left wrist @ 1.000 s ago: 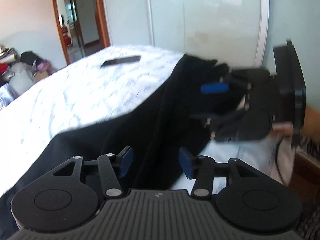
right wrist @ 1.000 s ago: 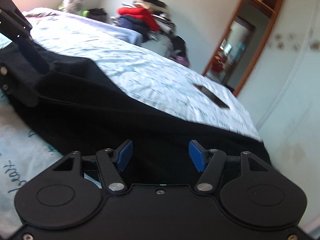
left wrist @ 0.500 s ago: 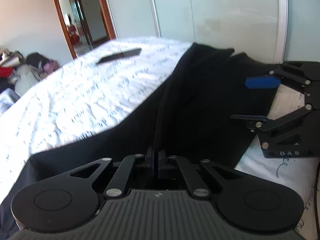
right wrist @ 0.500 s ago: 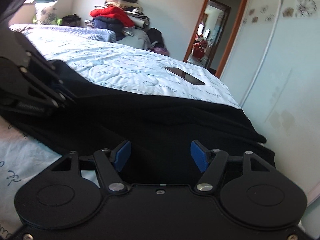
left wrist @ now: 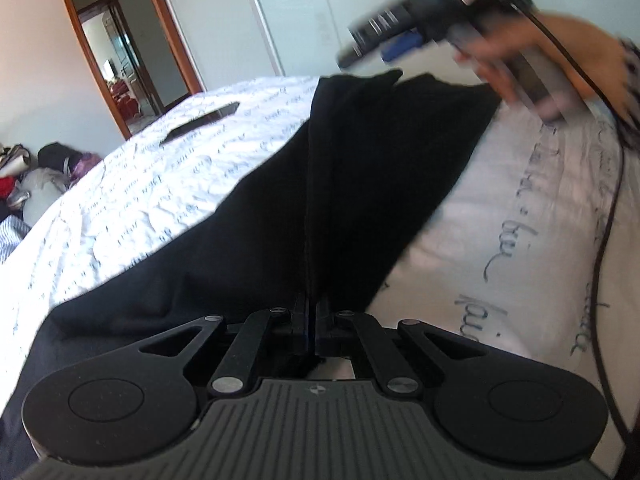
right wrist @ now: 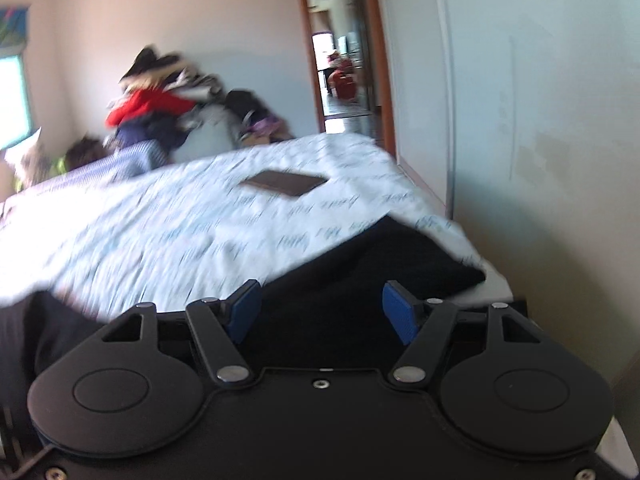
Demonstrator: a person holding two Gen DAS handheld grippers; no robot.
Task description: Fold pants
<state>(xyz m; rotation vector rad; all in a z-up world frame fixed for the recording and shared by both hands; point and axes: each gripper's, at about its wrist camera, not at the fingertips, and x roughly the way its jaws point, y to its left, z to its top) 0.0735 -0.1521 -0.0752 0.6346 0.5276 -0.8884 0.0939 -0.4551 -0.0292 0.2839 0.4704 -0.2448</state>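
Pants (left wrist: 360, 184) sat clenched in your left gripper (left wrist: 312, 320); your right gripper (right wrist: 320, 312) hung released, needing a matching edge.

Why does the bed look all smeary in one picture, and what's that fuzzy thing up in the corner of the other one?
Right wrist view: the bedspread and clothes pile streak from motion blur. Left wrist view: the fuzzy thing is the right gripper, blurred, while the pants look sharper; the fisheye lens bends the wardrobe door.

The black two-finger left gripper (left wrist: 311, 322) has its jaws pressed together low and level, while the blurred black right gripper (right wrist: 322, 312), blue pads (right wrist: 398, 314) spread apart, is raised above.
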